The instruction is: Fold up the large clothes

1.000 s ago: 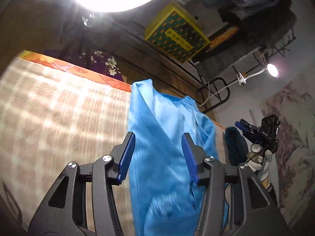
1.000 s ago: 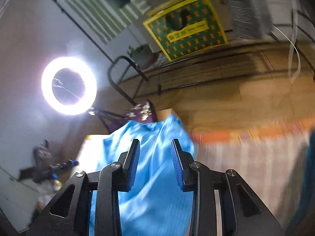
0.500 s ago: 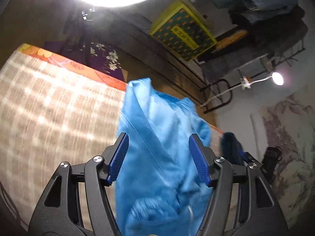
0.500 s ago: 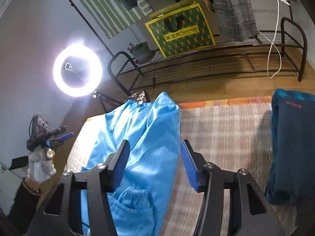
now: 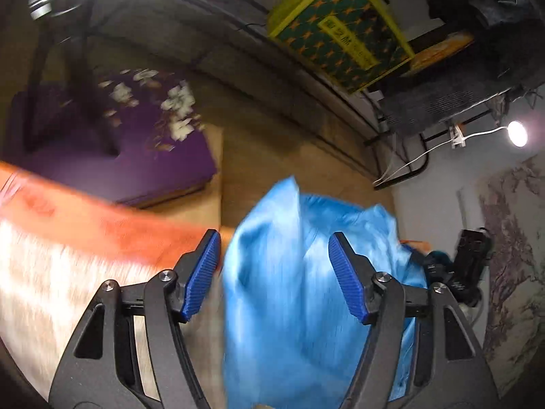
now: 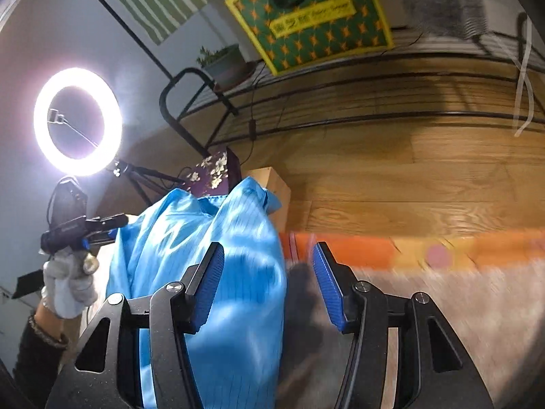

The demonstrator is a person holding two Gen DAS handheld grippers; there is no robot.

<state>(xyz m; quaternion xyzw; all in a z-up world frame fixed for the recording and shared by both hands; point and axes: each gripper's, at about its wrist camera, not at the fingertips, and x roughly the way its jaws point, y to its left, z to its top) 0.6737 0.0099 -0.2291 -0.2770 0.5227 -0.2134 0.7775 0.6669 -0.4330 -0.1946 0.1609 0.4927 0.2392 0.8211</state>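
Two handheld grippers, both spread wide with nothing pinched, hover over a blue garment on a checked mat.

Left wrist view: the left gripper (image 5: 274, 274) holds its blue-padded fingers (image 5: 201, 274) far apart, gripping nothing. The blue garment (image 5: 306, 293) lies bunched in a heap between and beyond them, on the pale checked mat (image 5: 44, 272) near its orange border (image 5: 112, 225). A purple flowered box (image 5: 112, 139) sits past the border; a yellow-green box (image 5: 340, 27) stands farther back. Right wrist view: the right gripper (image 6: 269, 283) is likewise spread and empty. The garment (image 6: 211, 248) lies under its left finger, and bare mat (image 6: 460, 306) under the right. At far left a gloved hand (image 6: 68, 283) holds the other gripper, below a glowing ring light (image 6: 77, 121).
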